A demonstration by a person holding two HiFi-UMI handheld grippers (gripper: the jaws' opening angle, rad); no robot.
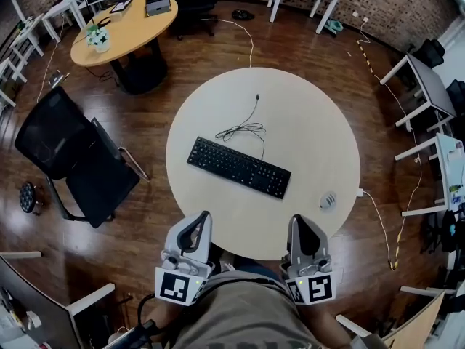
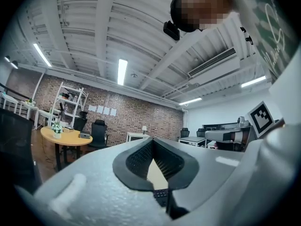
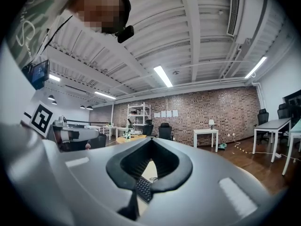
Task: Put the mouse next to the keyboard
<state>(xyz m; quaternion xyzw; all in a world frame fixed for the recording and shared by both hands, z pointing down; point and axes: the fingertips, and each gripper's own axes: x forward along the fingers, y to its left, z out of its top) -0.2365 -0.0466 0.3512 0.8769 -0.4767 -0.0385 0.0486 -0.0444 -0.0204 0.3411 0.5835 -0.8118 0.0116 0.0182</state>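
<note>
A black keyboard (image 1: 238, 167) lies slantwise in the middle of the round pale table (image 1: 305, 122), its thin cable (image 1: 245, 127) coiled behind it. The small grey-white mouse (image 1: 328, 200) sits near the table's right front edge, well apart from the keyboard's right end. My left gripper (image 1: 199, 220) and right gripper (image 1: 301, 224) are held side by side close to the person's body, at the table's near edge, both shut and empty. In each gripper view the jaws meet at the tips, and a bit of keyboard (image 2: 161, 195) (image 3: 142, 187) shows through the gap behind them.
A black office chair (image 1: 69, 158) stands left of the table. A white cable (image 1: 379, 220) runs from the table's right edge across the wooden floor. A wooden round table (image 1: 123, 24) is at the back left, and white desks (image 1: 429, 86) stand at the right.
</note>
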